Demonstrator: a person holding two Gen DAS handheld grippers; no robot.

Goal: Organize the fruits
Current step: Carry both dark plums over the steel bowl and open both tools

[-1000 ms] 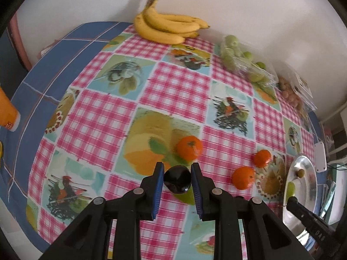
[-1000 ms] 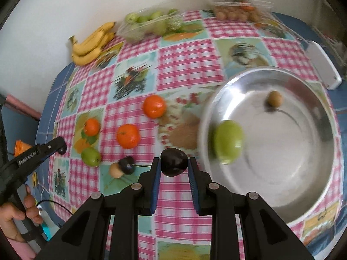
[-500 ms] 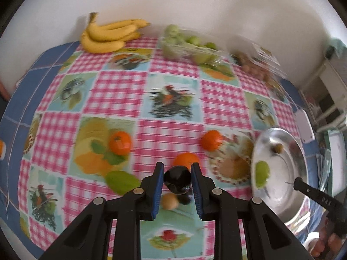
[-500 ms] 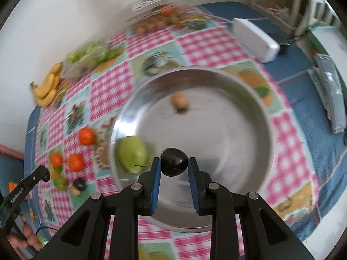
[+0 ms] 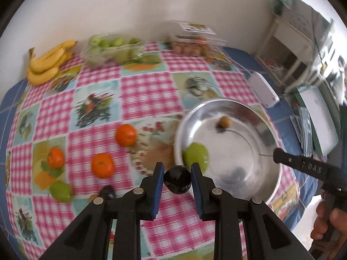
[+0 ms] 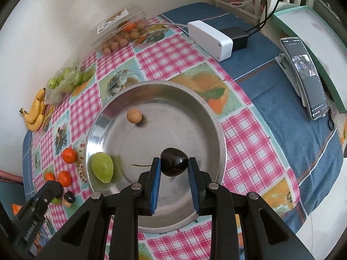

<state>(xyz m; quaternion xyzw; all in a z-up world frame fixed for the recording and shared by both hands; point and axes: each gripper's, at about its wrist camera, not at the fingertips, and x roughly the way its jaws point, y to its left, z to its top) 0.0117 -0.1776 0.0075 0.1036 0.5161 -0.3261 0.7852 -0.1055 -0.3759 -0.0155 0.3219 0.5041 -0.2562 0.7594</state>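
Note:
My left gripper (image 5: pixel 176 181) is shut on a dark plum (image 5: pixel 177 182), held above the checked tablecloth just left of the steel bowl (image 5: pixel 271 186). My right gripper (image 6: pixel 174 165) is shut on a second dark plum (image 6: pixel 174 161) with a thin stem, hanging over the inside of the steel bowl (image 6: pixel 121 95). Inside the bowl lie a green fruit (image 6: pixel 102 167) and a small tan fruit (image 6: pixel 134 115). Three oranges (image 5: pixel 125 134) (image 5: pixel 102 165) (image 5: pixel 56 157), a green fruit (image 5: pixel 61 191) and a dark plum (image 5: pixel 107 192) lie on the cloth left of the bowl.
Along the wall sit bananas (image 5: pixel 46 65), a bag of green fruits (image 5: pixel 110 48) and a clear box of small brown fruits (image 6: pixel 118 35). A white box (image 6: pixel 209 40), a black adapter (image 6: pixel 236 38) and a phone on a stand (image 6: pixel 305 75) lie on the blue cloth to the right.
Both grippers swung rightward with their plums. The right one went from the cloth beside the bowl to over its inside; the left one came from near the oranges to the bowl's left rim.

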